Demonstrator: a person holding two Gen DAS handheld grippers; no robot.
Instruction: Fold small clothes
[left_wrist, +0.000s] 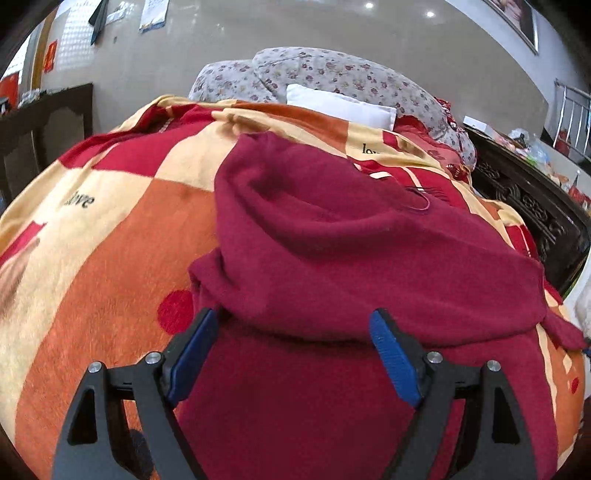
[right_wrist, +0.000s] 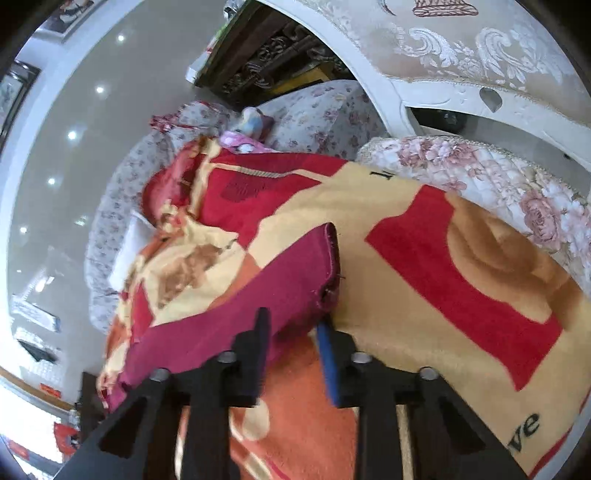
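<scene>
A: The maroon knit garment (left_wrist: 369, 240) lies mid-frame on the patterned blanket (left_wrist: 110, 258), partly doubled over; the left gripper (left_wrist: 295, 354) hangs spread and empty above its near fold.

B: The right gripper (right_wrist: 295, 332) straddles the sleeve cuff (right_wrist: 325, 266), jaws narrowed; whether they pinch it cannot be told. Next, probably, carrying the sleeve inward; floral pillows (left_wrist: 332, 74) upper centre stay clear.

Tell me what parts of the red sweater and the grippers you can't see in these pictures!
- Left wrist view: the maroon sweater's near end is cut off by the picture's bottom edge and the left gripper.
- Right wrist view: the sweater's far part runs off behind the right gripper; whether its pads pinch the cloth is unclear.
- Writing on the blanket is partly covered by folds.
</scene>
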